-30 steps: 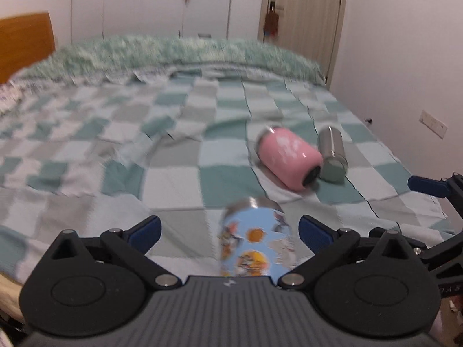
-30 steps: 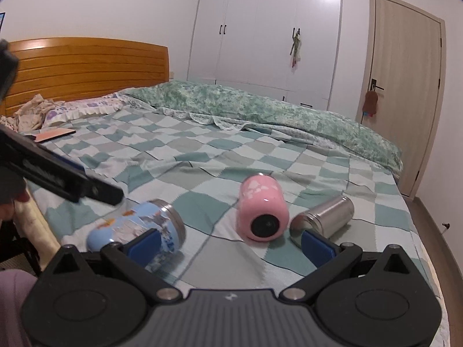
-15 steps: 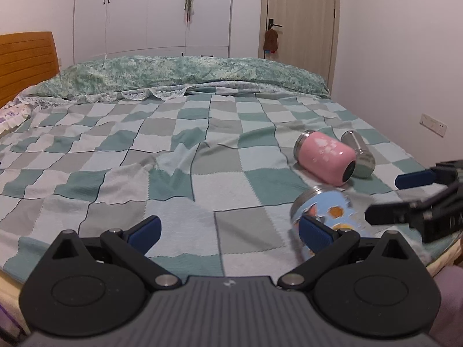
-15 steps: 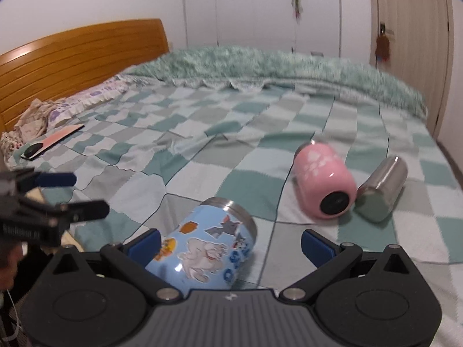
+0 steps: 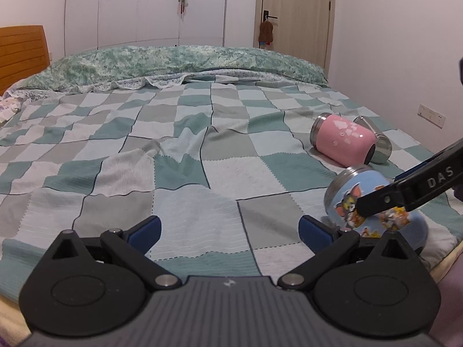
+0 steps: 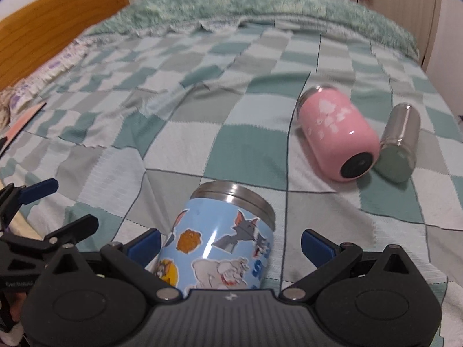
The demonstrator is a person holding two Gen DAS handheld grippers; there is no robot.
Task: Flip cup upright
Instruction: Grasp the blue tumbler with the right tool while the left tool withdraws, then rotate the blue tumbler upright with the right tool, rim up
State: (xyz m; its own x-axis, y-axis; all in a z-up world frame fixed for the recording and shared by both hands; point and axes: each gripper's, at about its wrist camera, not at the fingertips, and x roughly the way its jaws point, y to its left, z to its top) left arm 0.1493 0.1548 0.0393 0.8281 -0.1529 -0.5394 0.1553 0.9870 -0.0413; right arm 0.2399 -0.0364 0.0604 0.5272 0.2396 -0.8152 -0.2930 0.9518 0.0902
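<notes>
On the checkered bed (image 6: 231, 150), the right gripper (image 6: 230, 244) straddles the tipped blue cup (image 6: 220, 243) wide open, seemingly untouching, at 6 o'clock; closing comes next.

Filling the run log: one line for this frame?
phase: approach | target: blue cup on its side | right gripper open, straddling it | left gripper open, empty
</notes>
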